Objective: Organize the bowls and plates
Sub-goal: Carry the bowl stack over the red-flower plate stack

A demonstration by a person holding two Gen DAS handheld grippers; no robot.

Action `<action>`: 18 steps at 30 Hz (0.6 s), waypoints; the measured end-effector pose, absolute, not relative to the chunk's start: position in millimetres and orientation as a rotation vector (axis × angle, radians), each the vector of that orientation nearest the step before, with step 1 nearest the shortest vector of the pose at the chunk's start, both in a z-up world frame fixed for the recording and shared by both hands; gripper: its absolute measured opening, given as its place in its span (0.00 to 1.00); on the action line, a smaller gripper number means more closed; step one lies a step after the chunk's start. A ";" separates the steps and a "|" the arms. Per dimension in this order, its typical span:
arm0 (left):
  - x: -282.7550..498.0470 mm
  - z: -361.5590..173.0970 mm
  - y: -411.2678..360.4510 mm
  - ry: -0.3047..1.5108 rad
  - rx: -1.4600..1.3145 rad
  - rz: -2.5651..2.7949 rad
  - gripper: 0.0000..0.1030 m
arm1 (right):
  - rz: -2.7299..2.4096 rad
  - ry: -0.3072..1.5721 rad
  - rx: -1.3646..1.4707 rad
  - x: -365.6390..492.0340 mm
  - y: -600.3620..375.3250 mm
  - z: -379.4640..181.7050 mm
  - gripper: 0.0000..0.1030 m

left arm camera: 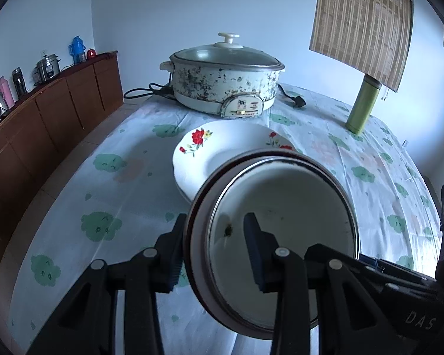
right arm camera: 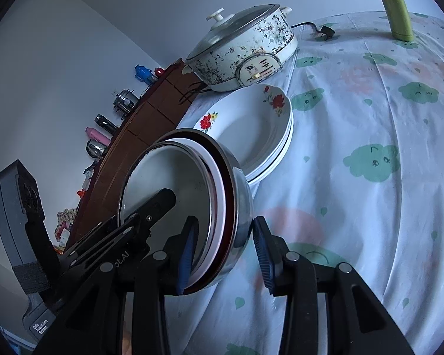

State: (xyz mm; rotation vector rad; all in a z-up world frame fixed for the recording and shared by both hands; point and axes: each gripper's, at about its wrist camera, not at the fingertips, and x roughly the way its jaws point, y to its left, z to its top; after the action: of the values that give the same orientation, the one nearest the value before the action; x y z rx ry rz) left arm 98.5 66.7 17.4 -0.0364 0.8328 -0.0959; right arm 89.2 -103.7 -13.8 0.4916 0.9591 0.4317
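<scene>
Both grippers, left [left arm camera: 216, 248] and right [right arm camera: 225, 248], pinch opposite rims of 1 nested bowl stack [left arm camera: 281, 236], held tilted. Behind it, stacked floral plates [left arm camera: 222, 151] rest on the tablecloth [left arm camera: 118, 207].

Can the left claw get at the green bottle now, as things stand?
Probably not. The left claw is shut on the rim of the nested bowls, and the right claw grips them too. The green bottle stands far across the table, so the bowls must go down first.
</scene>
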 end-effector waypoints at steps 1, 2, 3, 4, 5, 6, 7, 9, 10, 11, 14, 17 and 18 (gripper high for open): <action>101.3 18.9 65.9 0.831 -0.035 -0.097 0.35 | 0.429 0.958 0.493 91.0 -104.2 -12.8 0.40; 104.3 20.9 65.2 0.829 -0.035 -0.098 0.35 | 0.428 0.957 0.494 93.2 -104.7 -11.8 0.40; 106.5 22.5 64.2 0.827 -0.035 -0.099 0.35 | 0.427 0.956 0.496 96.0 -105.3 -11.2 0.40; 109.3 24.4 63.8 0.824 -0.036 -0.100 0.35 | 0.425 0.954 0.501 98.9 -106.3 -9.9 0.40; 112.3 26.4 63.3 0.820 -0.036 -0.101 0.35 | 0.425 0.951 0.506 101.9 -107.0 -8.3 0.40; 117.2 28.9 62.3 0.816 -0.034 -0.101 0.35 | 0.425 0.949 0.508 105.4 -107.2 -7.0 0.40; 120.7 29.9 61.5 0.815 -0.034 -0.102 0.35 | 0.424 0.946 0.511 108.6 -107.8 -5.5 0.40; 130.2 32.6 59.5 0.815 -0.036 -0.106 0.35 | 0.416 0.940 0.520 116.3 -109.4 -2.5 0.40; 133.7 33.5 59.0 0.815 -0.037 -0.107 0.35 | 0.412 0.937 0.525 119.9 -110.4 -1.6 0.40; 137.0 34.3 58.5 0.814 -0.037 -0.107 0.35 | 0.408 0.935 0.529 124.0 -111.6 -0.2 0.40; 147.3 36.5 57.8 0.811 -0.045 -0.104 0.35 | 0.399 0.931 0.543 135.7 -113.8 3.8 0.40; 157.7 38.4 58.9 0.809 -0.058 -0.103 0.35 | 0.396 0.915 0.546 145.4 -114.1 9.4 0.40; 162.4 39.2 59.2 0.809 -0.062 -0.099 0.35 | 0.395 0.910 0.544 148.5 -113.8 11.1 0.40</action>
State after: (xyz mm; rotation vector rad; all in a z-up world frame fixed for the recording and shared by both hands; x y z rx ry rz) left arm 162.4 59.2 39.2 -0.0617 0.8086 -0.0988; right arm 148.5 -113.8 11.1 0.5439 0.9098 0.3947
